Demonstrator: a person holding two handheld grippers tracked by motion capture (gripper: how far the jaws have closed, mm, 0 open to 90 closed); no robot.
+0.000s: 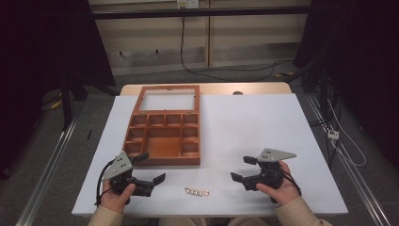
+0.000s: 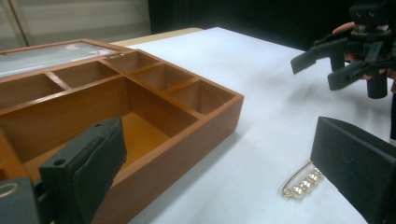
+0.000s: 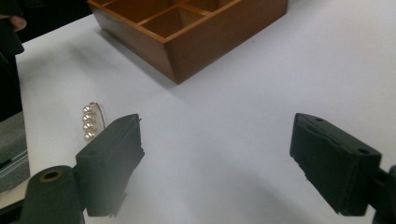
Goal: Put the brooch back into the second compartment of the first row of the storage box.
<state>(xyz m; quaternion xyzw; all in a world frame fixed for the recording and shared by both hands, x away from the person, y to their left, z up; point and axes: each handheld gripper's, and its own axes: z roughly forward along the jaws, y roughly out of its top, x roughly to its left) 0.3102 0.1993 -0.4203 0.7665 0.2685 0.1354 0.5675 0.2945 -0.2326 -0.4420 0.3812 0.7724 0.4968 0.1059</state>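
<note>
Two black two-jaw grippers sit low in the frame, the left gripper (image 1: 150, 167) beside the open brown wooden compartment box's (image 1: 164, 160) near edge, the right gripper (image 1: 241, 168) at lower right. Both gape wide, holding nothing. Between them, on bare white table (image 1: 244, 122), lies a short pearl-beaded gold pin (image 1: 196, 191).

I see the compartmented box (image 1: 164, 136) on the table (image 1: 263, 122), left of centre, its lid (image 1: 168, 100) lying open behind it. The pearl pin (image 1: 196, 191) lies before the box, between my left gripper (image 1: 149, 168) and right gripper (image 1: 241, 168).
</note>
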